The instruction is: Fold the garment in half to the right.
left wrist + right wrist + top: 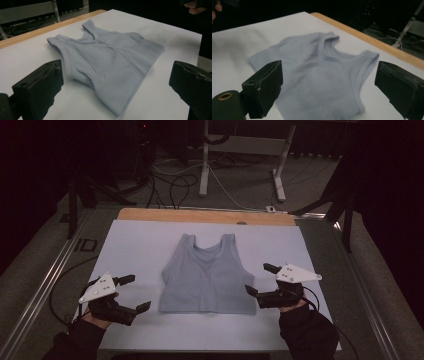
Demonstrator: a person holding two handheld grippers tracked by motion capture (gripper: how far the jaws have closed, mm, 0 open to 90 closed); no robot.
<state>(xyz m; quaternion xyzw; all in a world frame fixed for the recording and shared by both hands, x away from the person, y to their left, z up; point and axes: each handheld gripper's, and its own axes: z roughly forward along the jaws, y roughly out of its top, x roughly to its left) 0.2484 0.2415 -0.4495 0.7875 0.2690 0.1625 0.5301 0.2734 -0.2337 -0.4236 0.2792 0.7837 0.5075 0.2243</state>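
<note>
While the high view looked down, a soft grey-blue ribbed tank top (207,277) lay flat mid-sheet on white paper (140,245), between the left gripper (134,294) and right gripper (261,280), bare margins around. Each gripper view showed blocky jaws wide apart, holding nothing.

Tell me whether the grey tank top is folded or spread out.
Spread out. The grey tank top lies flat on the white sheet, both straps and the whole hem showing, no fold across it.
</note>
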